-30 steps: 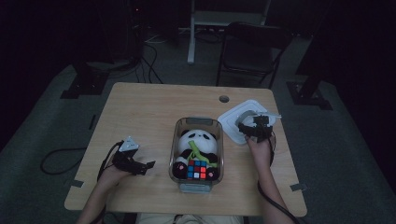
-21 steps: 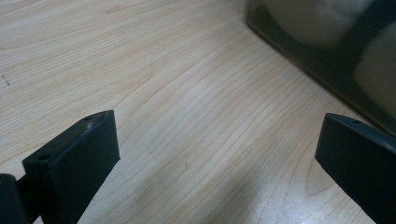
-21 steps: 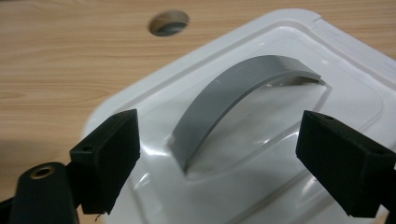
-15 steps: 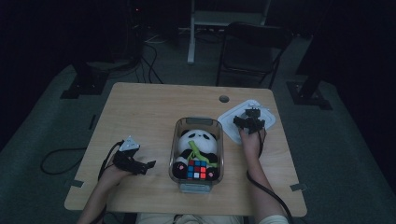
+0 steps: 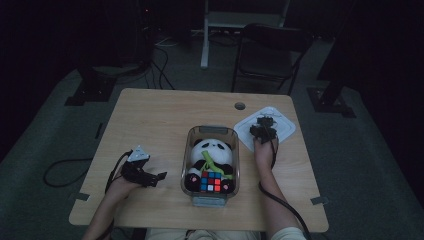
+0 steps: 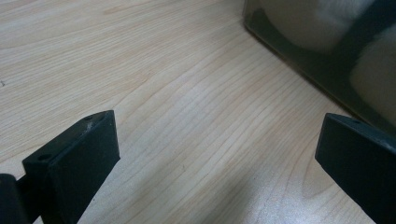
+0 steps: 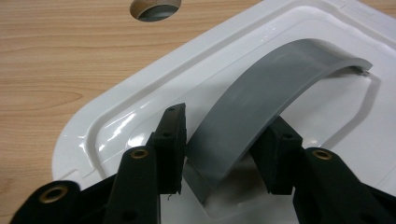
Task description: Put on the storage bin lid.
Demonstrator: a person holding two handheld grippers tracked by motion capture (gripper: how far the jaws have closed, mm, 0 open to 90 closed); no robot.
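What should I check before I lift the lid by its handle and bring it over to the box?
1. Right gripper straddles the grey handle: ok, one jaw on each side.
2. Jaws clamped on the handle: cannot tell; a narrow gap shows at the left jaw.
3. White lid lies flat on the table, beside the box: ok.
4. Clear box open on top, panda plush and cube inside: ok. Whether the plush sits below the rim: cannot tell.
5. Left gripper away from the box, jaws open: ok.
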